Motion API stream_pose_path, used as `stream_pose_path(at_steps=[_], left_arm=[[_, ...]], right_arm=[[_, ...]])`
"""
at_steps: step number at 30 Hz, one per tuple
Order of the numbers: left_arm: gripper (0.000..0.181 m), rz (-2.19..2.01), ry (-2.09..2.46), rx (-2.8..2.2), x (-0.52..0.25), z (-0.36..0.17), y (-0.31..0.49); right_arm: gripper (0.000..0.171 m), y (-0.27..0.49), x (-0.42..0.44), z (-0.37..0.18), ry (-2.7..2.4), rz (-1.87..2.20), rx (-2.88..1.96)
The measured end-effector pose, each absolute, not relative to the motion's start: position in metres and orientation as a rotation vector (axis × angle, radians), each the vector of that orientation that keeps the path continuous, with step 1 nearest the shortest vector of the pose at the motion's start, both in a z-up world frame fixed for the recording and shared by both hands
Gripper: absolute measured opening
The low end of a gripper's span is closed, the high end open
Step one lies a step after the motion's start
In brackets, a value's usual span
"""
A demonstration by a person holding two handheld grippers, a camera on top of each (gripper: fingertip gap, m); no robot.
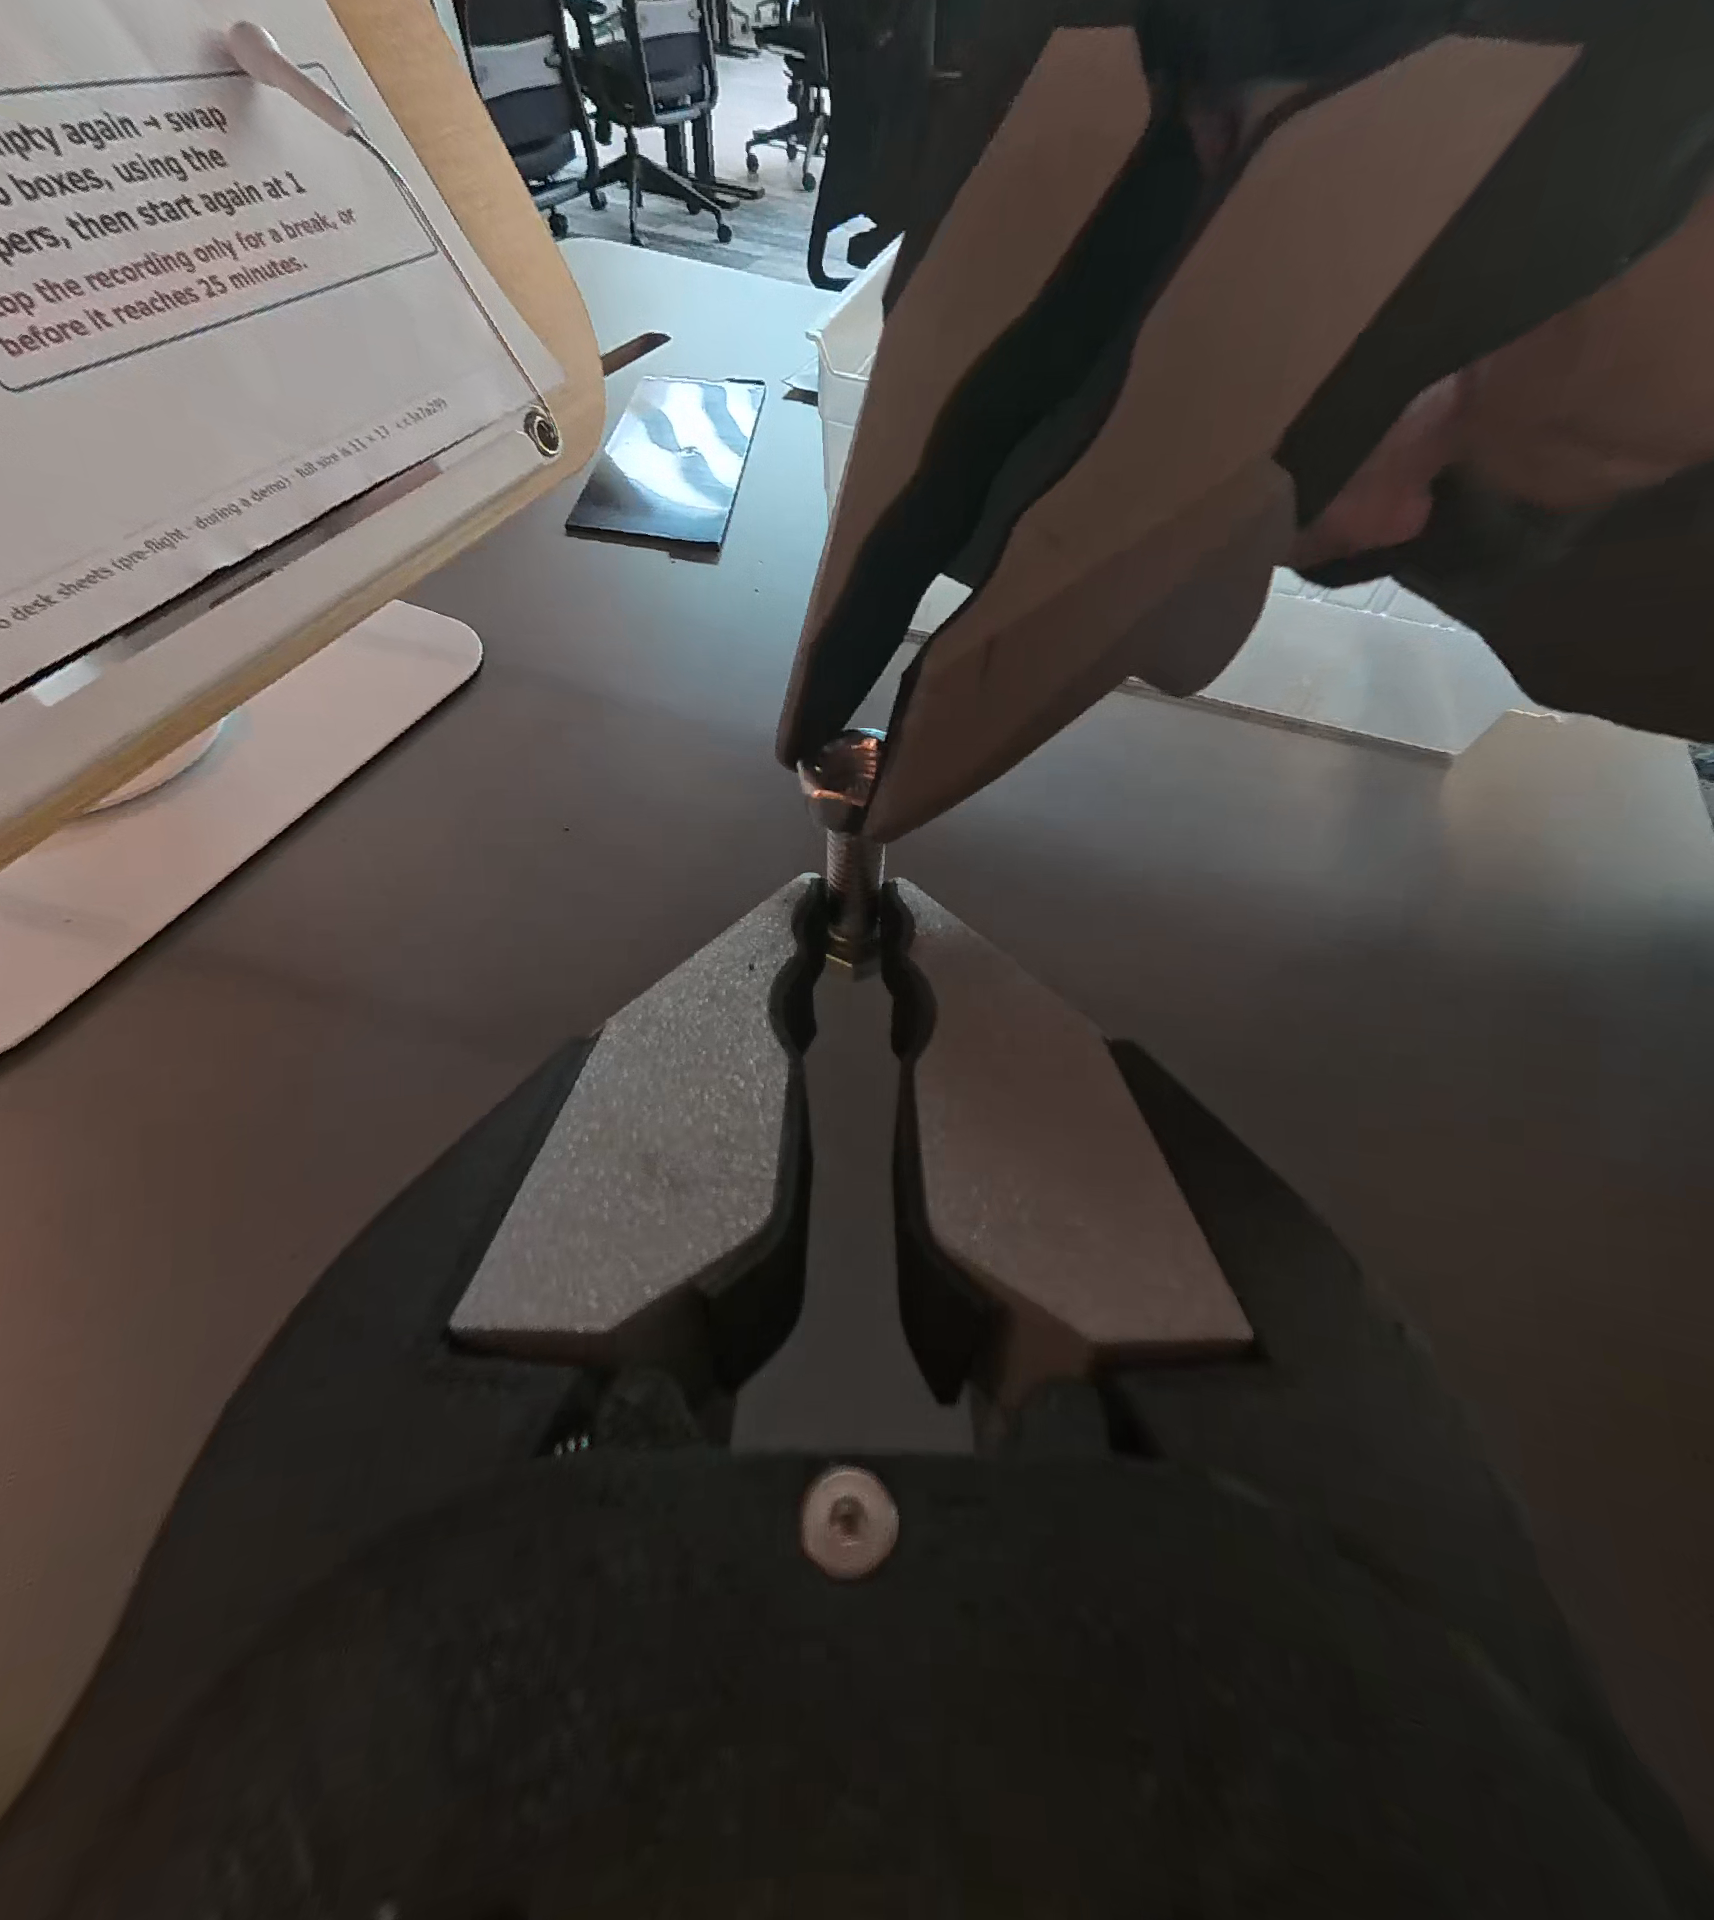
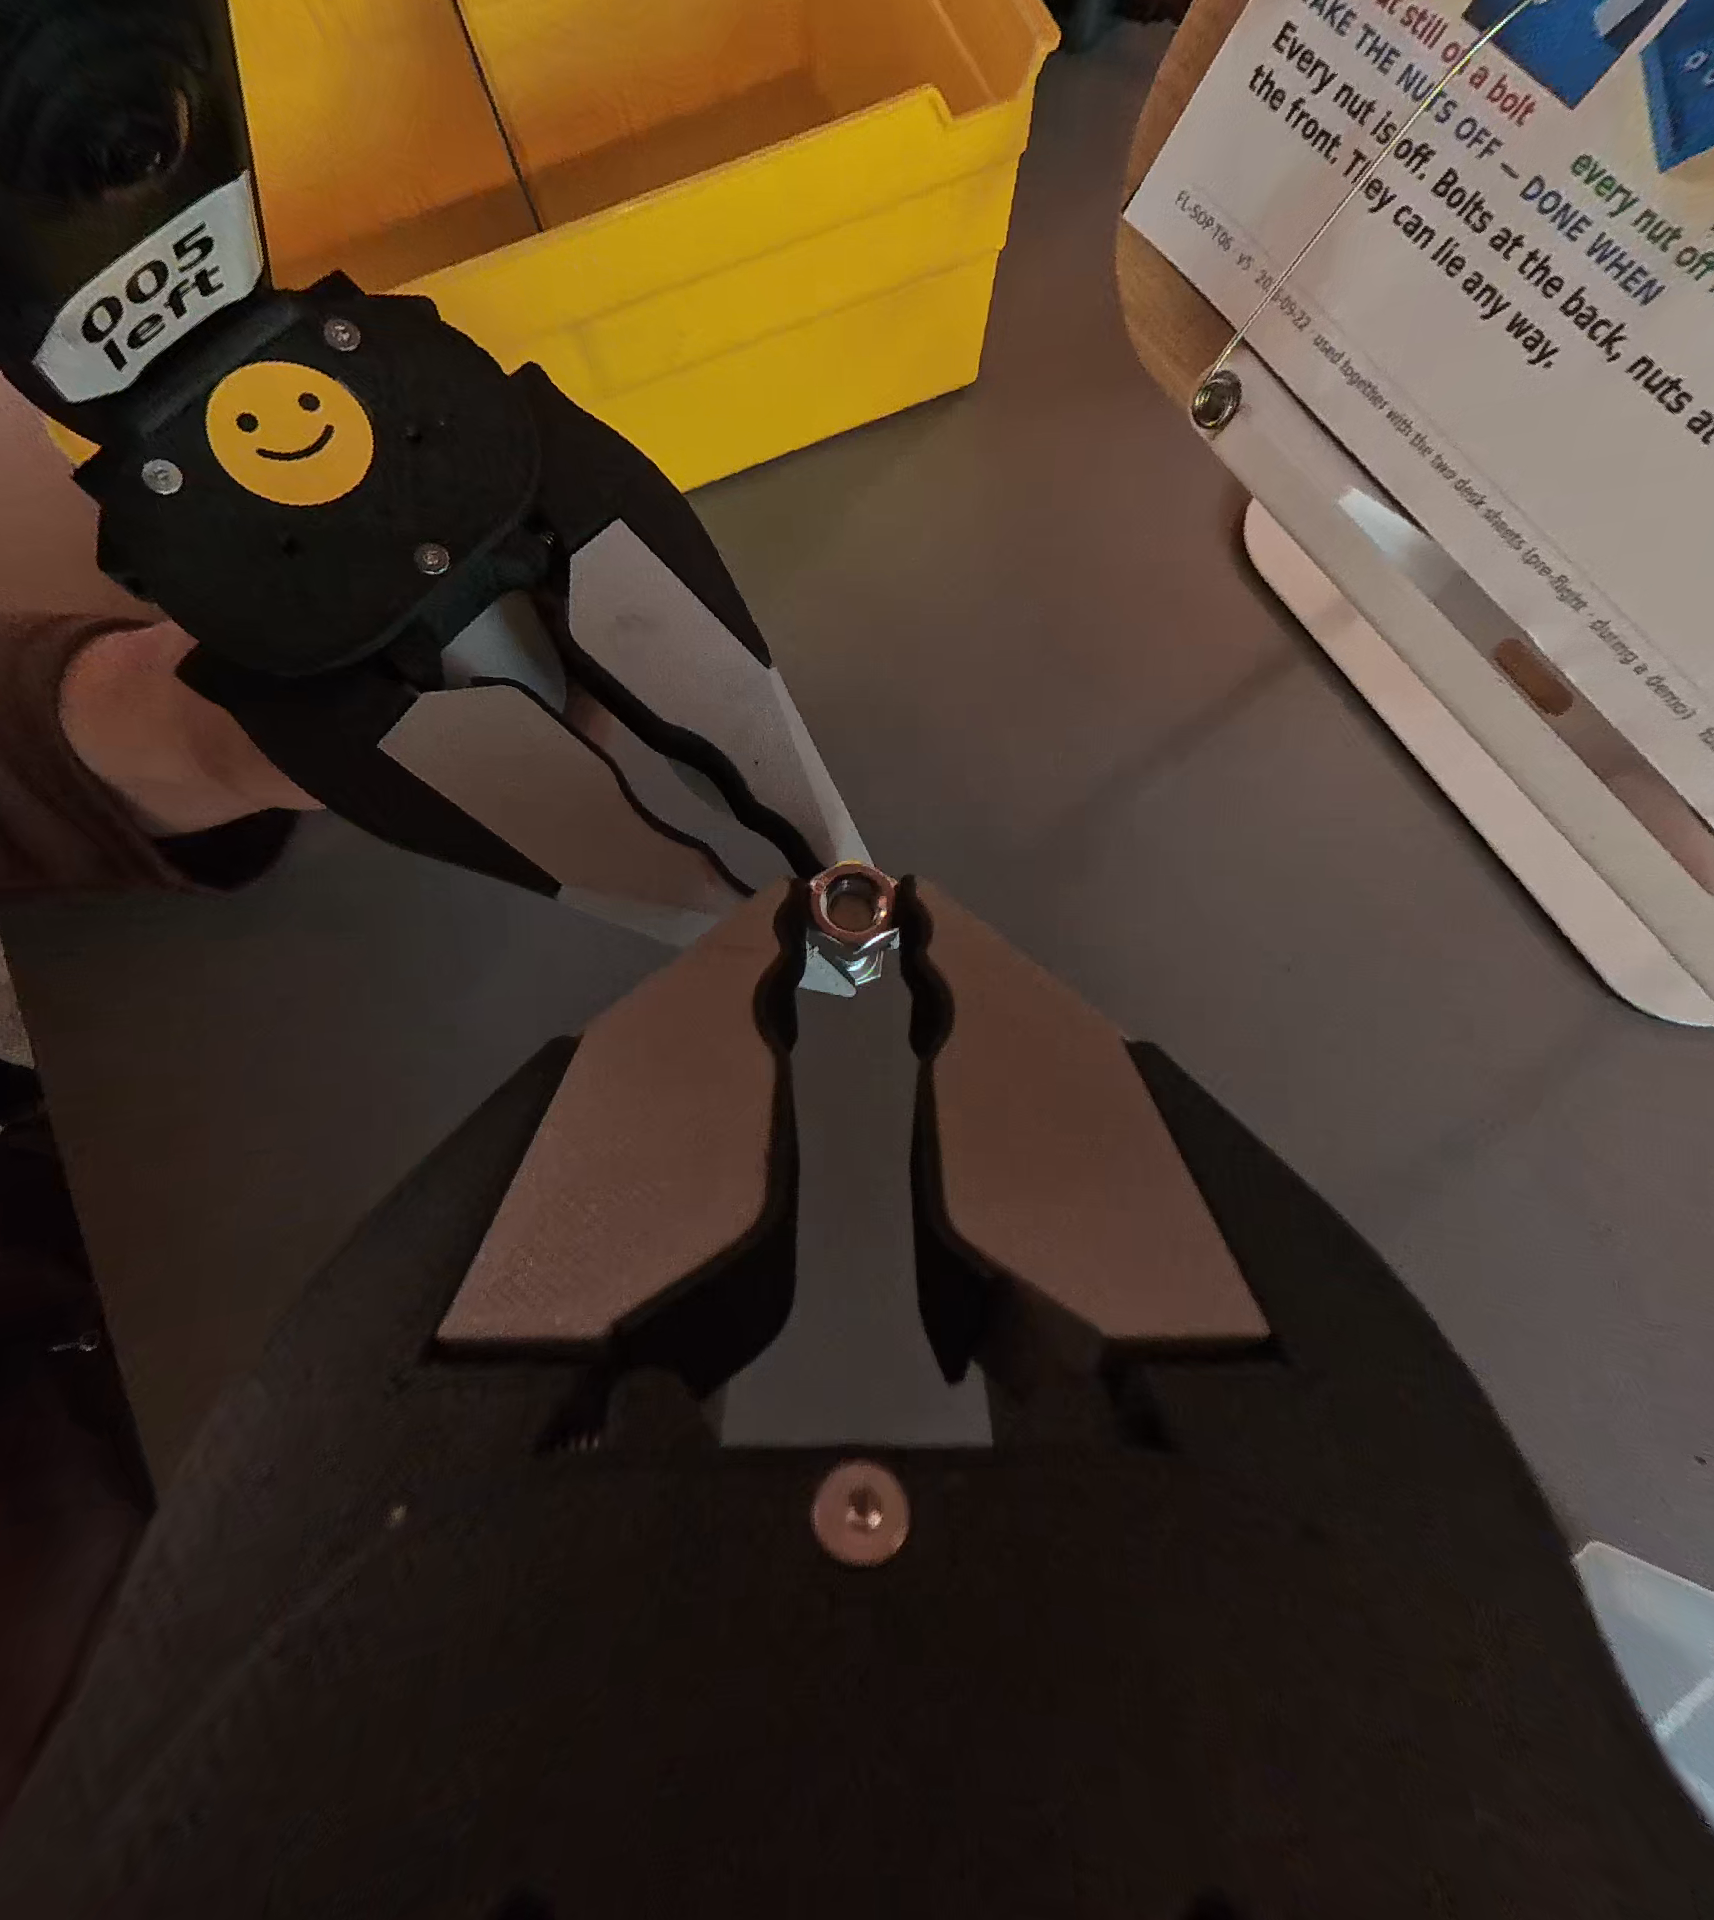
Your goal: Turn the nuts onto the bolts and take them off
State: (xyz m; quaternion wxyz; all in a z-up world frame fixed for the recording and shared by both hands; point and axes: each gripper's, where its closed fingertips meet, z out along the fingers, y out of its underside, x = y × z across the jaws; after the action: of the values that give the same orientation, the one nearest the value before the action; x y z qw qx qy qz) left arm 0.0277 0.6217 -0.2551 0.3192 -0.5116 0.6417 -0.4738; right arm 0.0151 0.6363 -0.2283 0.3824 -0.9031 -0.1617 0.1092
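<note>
Printed writing covers the instruction sheet (image 1: pixel 157 312) on its stand; the left gripper (image 2: pixel 811 894) bears a lettered white label (image 2: pixel 152 296).

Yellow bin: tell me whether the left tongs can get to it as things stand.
Probably yes: the yellow bin stands open just behind the left tongs, with nothing between. But they are shut on the bolt, which the right tongs also grip.

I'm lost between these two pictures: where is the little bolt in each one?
Left wrist view: bolt upright at centre, left gripper's tips below, right gripper's tips above.
Right wrist view: bolt at centre, seen end-on between the right gripper's tips.
Shared landmark: the left gripper, bottom of its own view, upper left in the other.
</note>
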Motion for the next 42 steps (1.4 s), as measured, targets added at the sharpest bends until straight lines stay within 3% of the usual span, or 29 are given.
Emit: stream_pose_path(at_steps=[27, 38, 42], left_arm=[[0.008, -1.24, 1.657, -1.352, 0.028, -0.253, 0.627], [0.007, -1.254, 1.648, -1.374, 0.029, -0.256, 0.629], [0.008, -1.25, 1.664, -1.381, 0.03, -0.26, 0.627]], right_arm=[[0.014, 0.625, 0.023, -0.227, -0.337, 0.342, -2.187], [0.014, 0.585, 0.023, -0.323, -0.393, 0.351, -2.418], [0.014, 0.58, 0.017, -0.334, -0.413, 0.377, -2.402]])
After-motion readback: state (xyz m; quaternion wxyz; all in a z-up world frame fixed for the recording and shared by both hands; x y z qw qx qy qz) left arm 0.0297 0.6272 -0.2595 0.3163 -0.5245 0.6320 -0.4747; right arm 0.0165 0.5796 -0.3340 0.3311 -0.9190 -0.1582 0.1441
